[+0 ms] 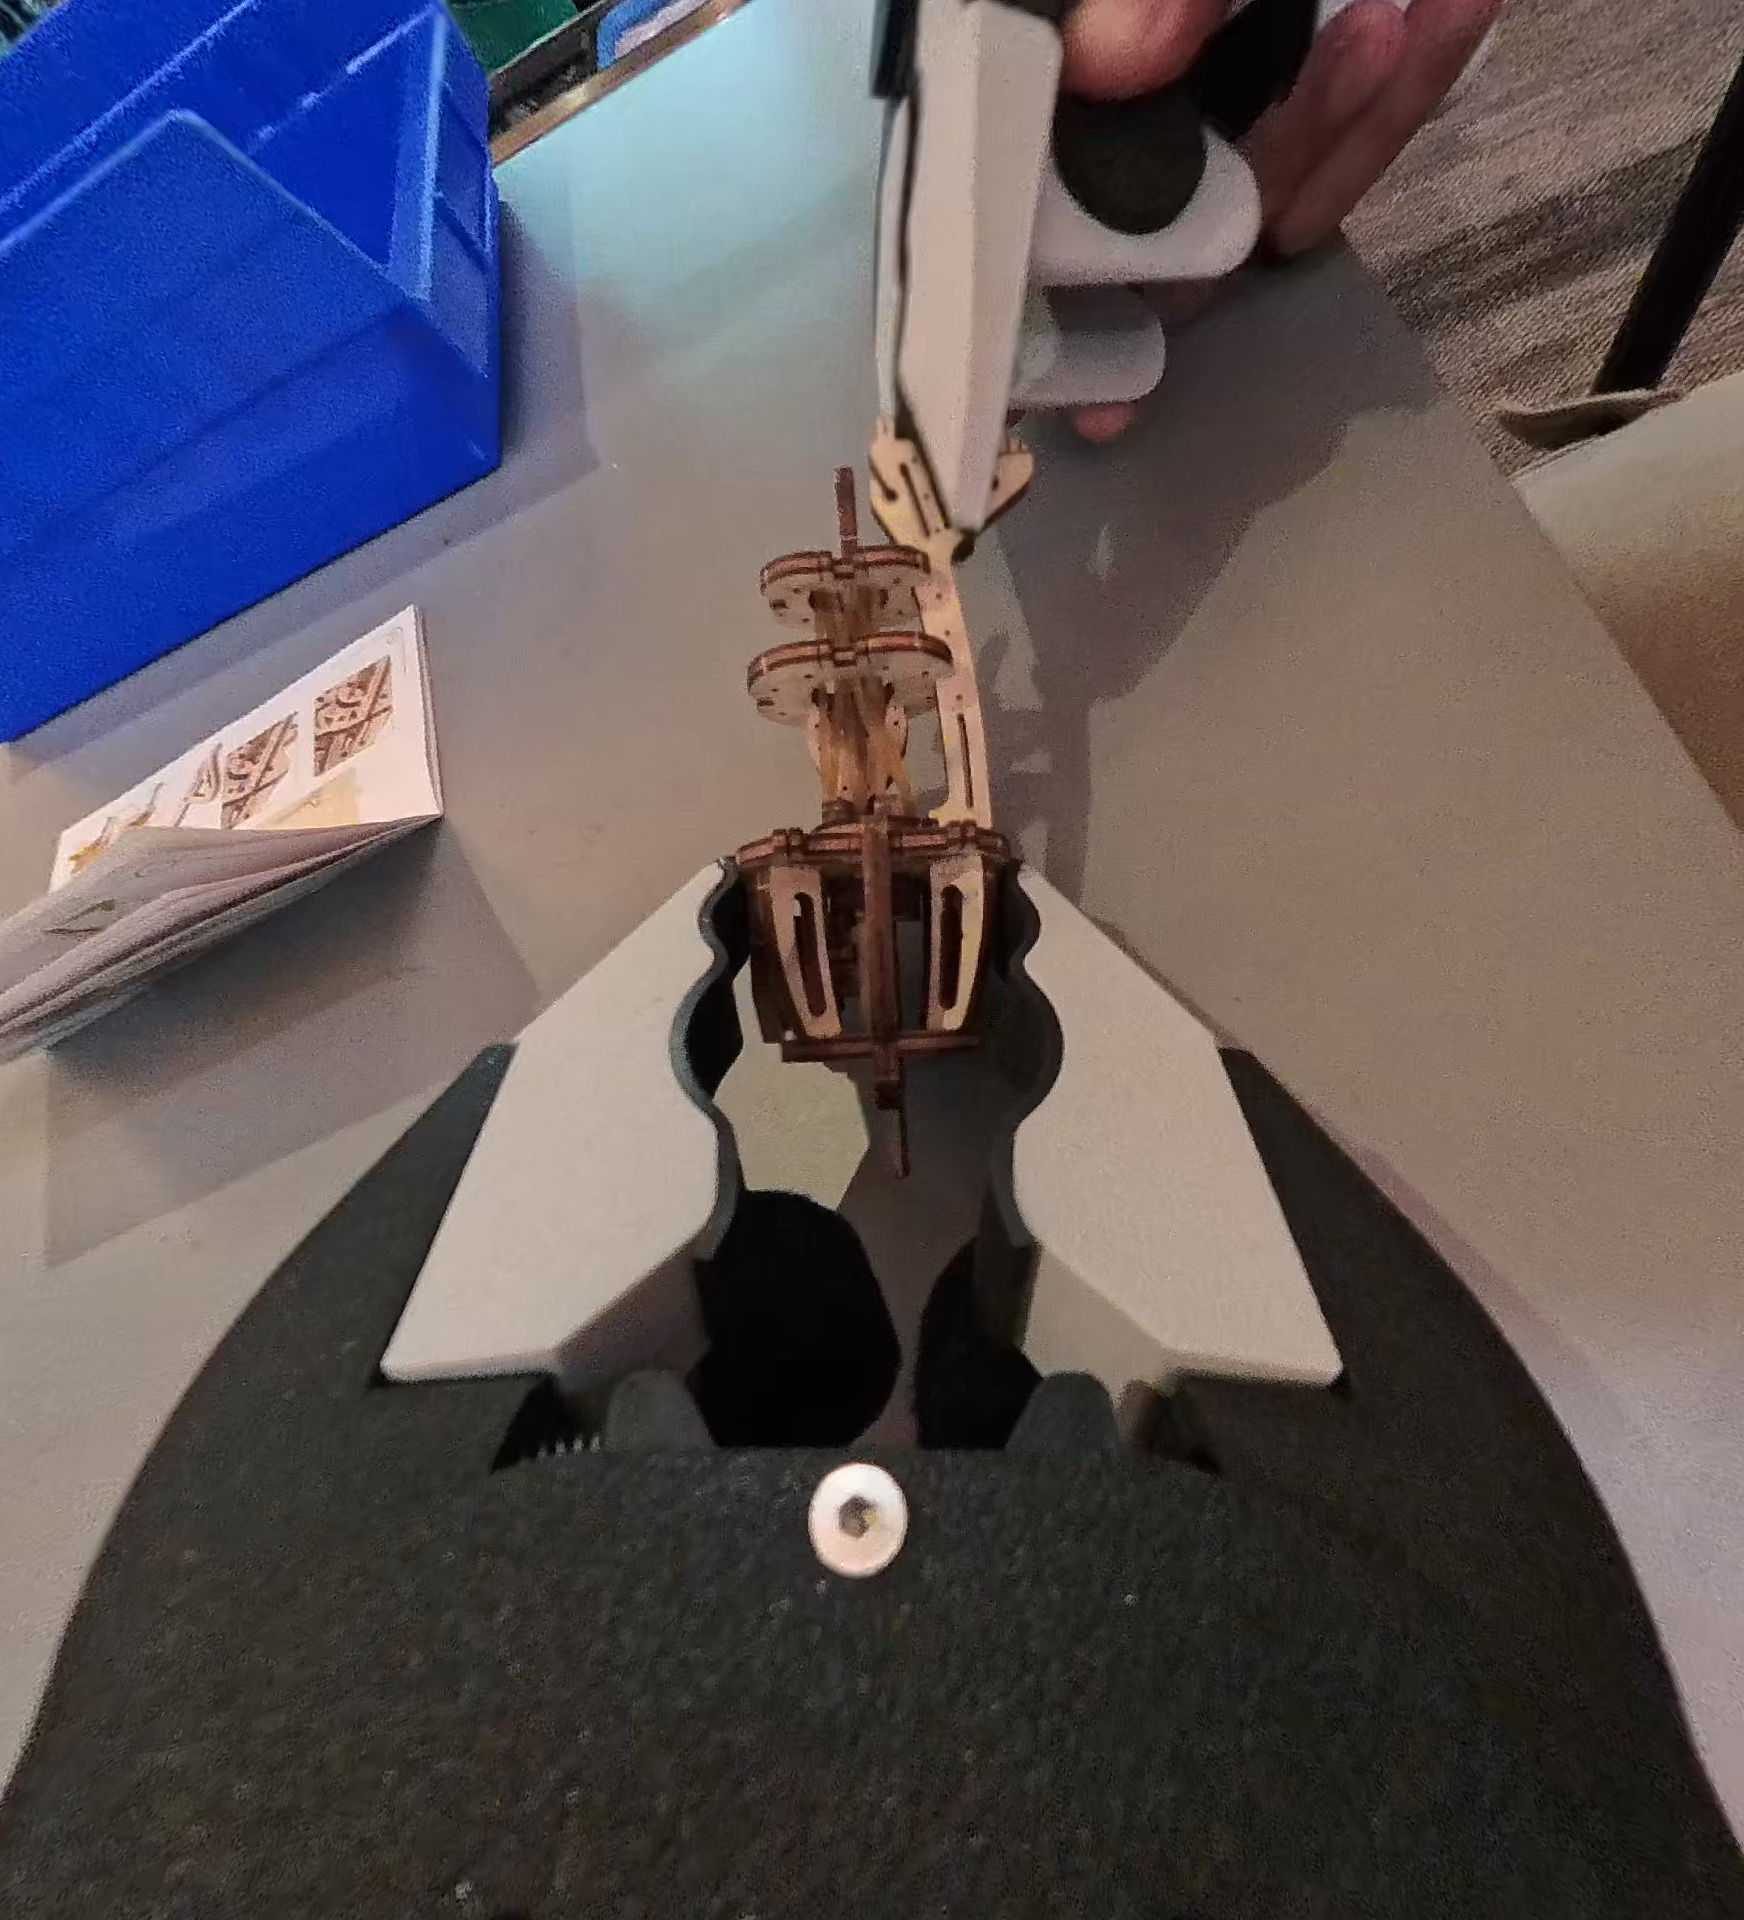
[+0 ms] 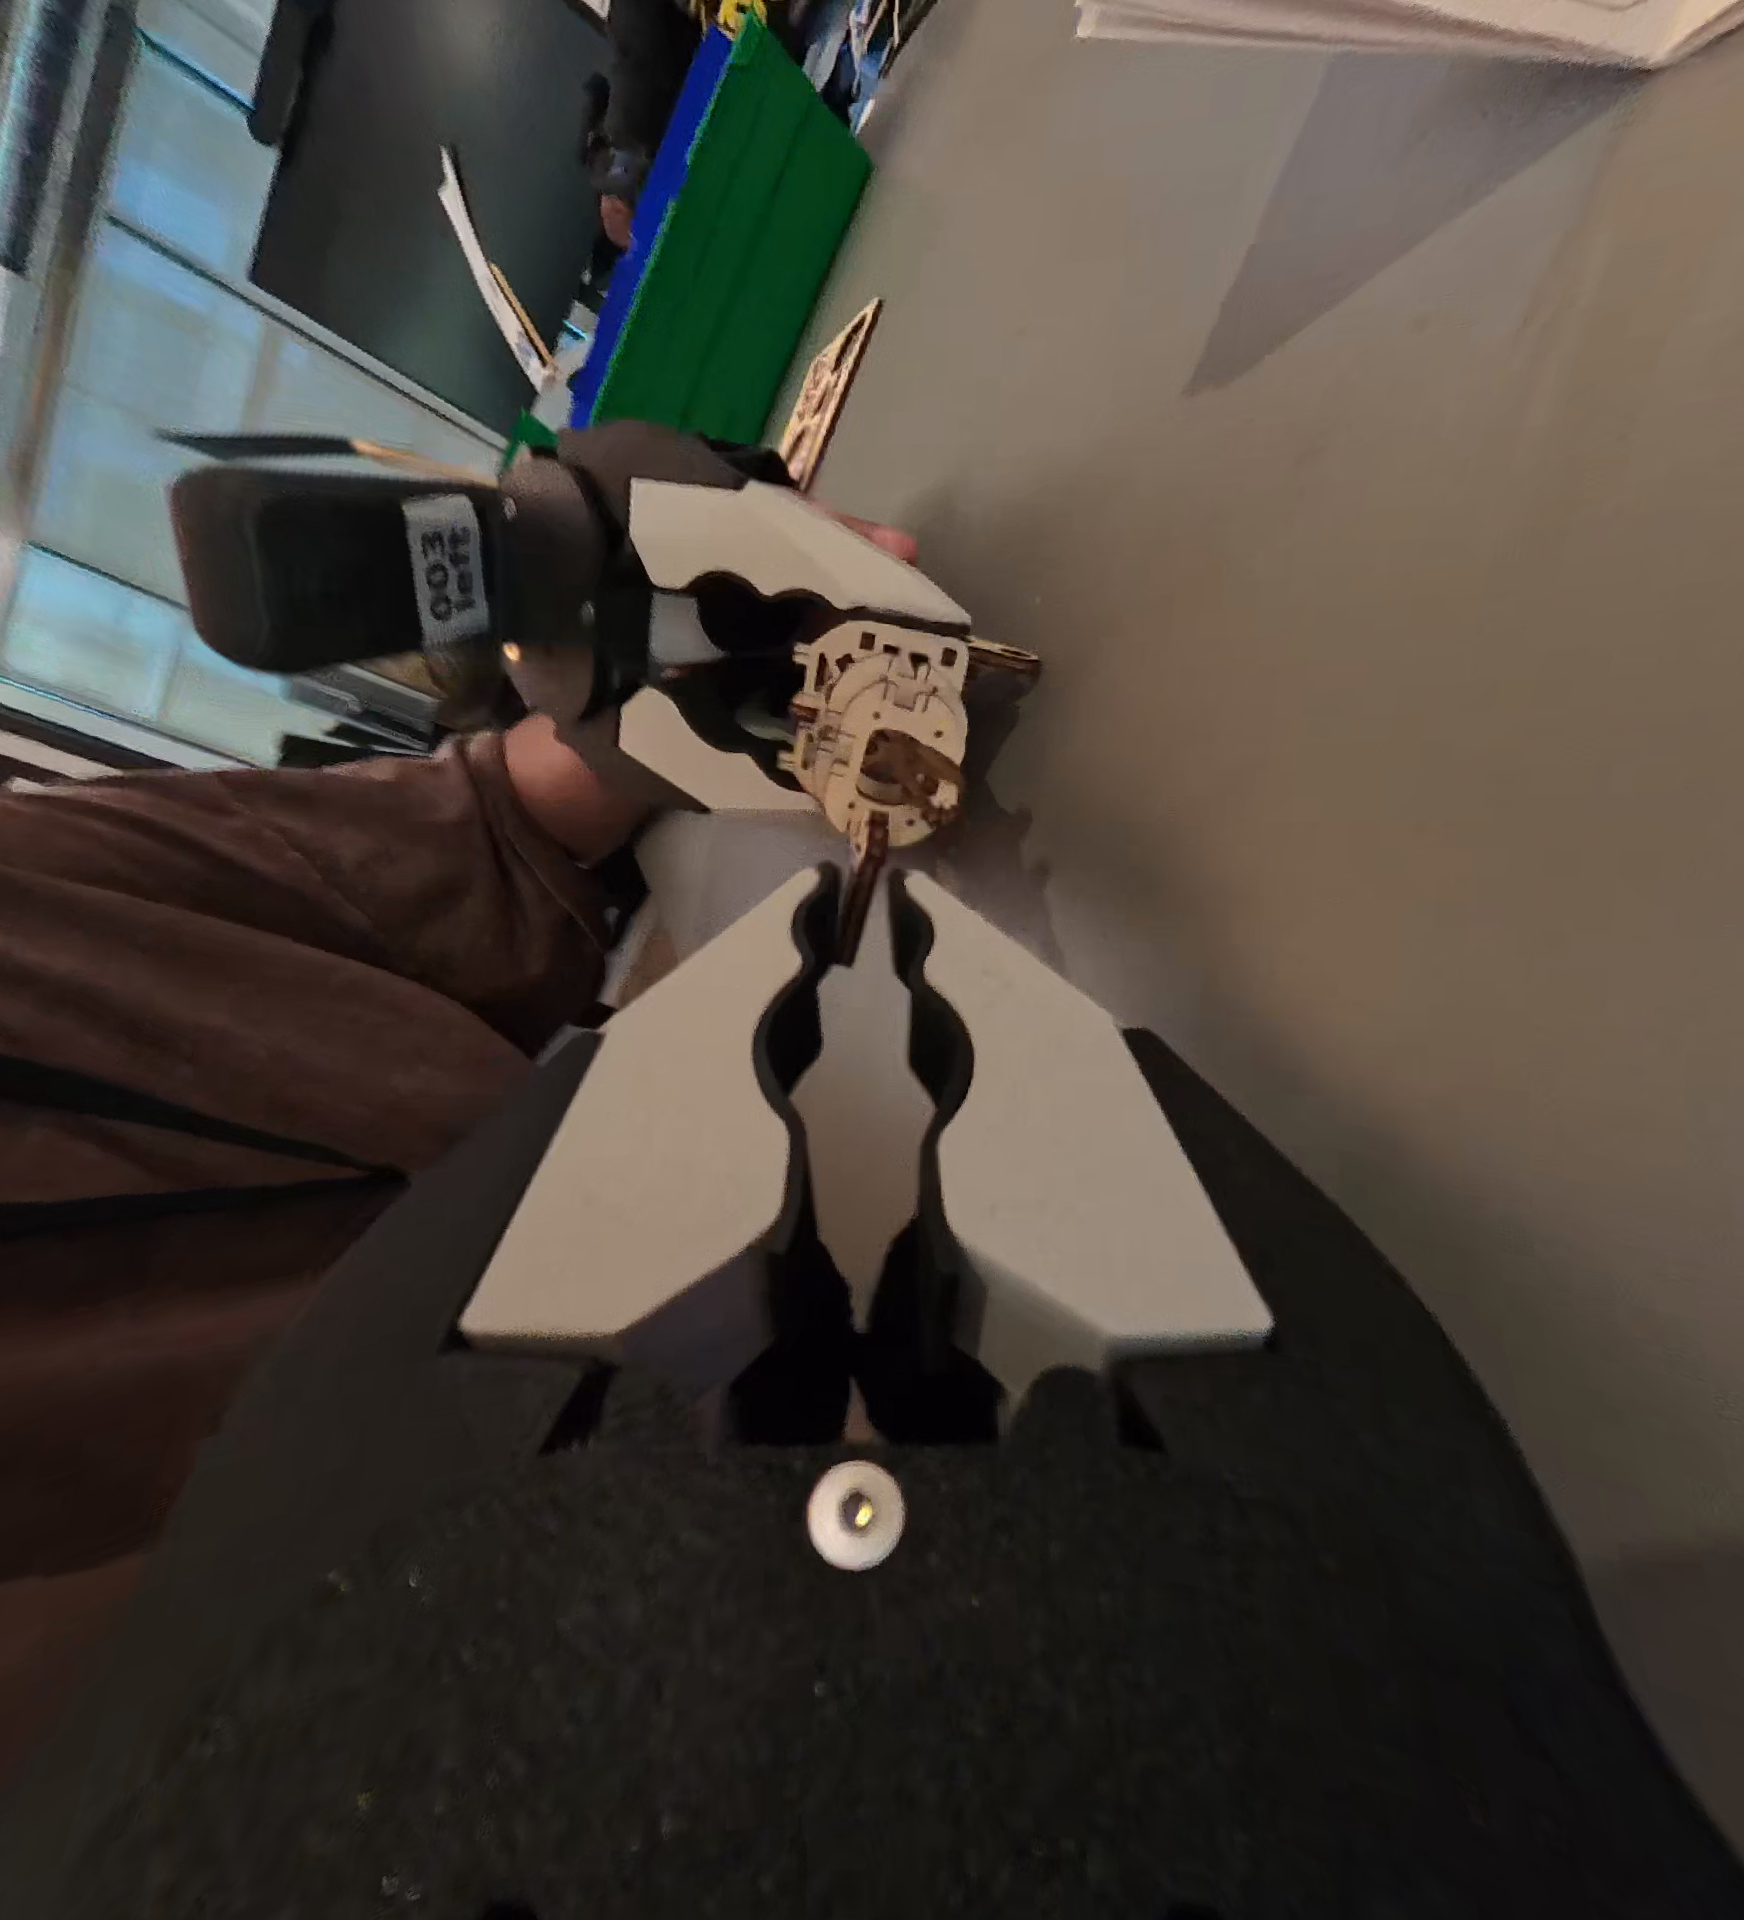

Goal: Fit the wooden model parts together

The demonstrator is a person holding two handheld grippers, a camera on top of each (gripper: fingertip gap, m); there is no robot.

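Note:
The wooden model (image 1: 852, 665) is a light plywood assembly with two stacked discs and a slotted block at its near end. My left gripper (image 1: 873, 883) is shut on that block and holds the model above the grey table (image 1: 1315, 831). A thin curved wooden strip (image 1: 963, 717) runs along the model's right side. My right gripper (image 1: 961, 509) comes in from above and is shut on the strip's far end. In the right wrist view my right gripper (image 2: 863, 878) pinches the strip (image 2: 860, 904) edge-on. The left gripper (image 2: 878, 717) grips the model (image 2: 883, 727) just beyond.
A blue bin (image 1: 193, 343) stands at the far left, with an open instruction booklet (image 1: 224, 831) in front of it. Another flat wooden part (image 2: 837, 384) lies on the table near a green and blue bin (image 2: 733, 260). A person's brown sleeve (image 2: 224, 987) fills the left. There is about 6 centimetres between the tips of the two grippers.

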